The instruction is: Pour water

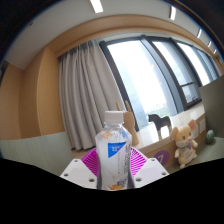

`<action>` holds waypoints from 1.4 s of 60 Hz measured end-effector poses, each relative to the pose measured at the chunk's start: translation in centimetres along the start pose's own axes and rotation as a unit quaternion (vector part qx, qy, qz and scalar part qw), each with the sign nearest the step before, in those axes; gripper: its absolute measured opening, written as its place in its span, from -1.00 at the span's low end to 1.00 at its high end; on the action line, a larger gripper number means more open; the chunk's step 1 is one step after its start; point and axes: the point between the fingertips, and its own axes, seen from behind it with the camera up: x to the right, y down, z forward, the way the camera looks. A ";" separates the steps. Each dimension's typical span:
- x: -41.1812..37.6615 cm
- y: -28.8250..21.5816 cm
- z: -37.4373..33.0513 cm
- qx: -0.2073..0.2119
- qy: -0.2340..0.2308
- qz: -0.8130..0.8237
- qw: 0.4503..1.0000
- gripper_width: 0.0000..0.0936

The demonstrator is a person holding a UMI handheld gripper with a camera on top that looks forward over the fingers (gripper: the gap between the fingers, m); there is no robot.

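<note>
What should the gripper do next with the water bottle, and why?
Probably carry the bottle toward a cup before tipping it. The gripper has both fingers pressed on the bottle, which stands upright and looks lifted, with the curtain and window behind it. No cup shows here, so tilting now would likely spill.

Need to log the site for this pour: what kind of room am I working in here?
Likely a home-style living room or bedroom: grey curtains beside a big window, and a stuffed toy on a ledge. The gripper holds the water bottle upright.
</note>
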 end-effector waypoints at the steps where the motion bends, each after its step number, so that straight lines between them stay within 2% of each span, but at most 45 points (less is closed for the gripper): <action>1: 0.8 -0.2 -0.1 -0.001 0.013 -0.023 1.000 -0.24; 4: 3.3 -1.0 -0.3 -0.003 0.051 -0.078 0.996 -0.24; 13: 10.2 -1.2 -1.2 -0.013 0.119 -0.151 0.981 -0.24; 25: 20.8 3.2 -2.0 -0.050 0.200 -0.181 0.962 -0.24; 31: 24.2 5.6 -2.5 -0.064 0.217 -0.173 0.959 -0.24; 48: 28.8 12.4 -2.7 -0.098 0.225 -0.153 0.957 -0.22; 50: 28.7 11.9 -2.6 -0.079 0.223 -0.153 0.959 -0.22; 60: 28.6 11.9 -3.3 -0.062 0.224 -0.151 0.961 -0.21; 72: 28.7 11.9 -3.6 -0.067 0.224 -0.140 0.962 0.17; 76: 29.1 12.7 -4.3 -0.083 0.228 -0.131 0.961 0.53; 78: 29.1 13.0 -4.8 -0.092 0.227 -0.127 0.961 0.64; 84: 28.0 13.6 -6.6 -0.096 0.215 -0.112 0.965 0.69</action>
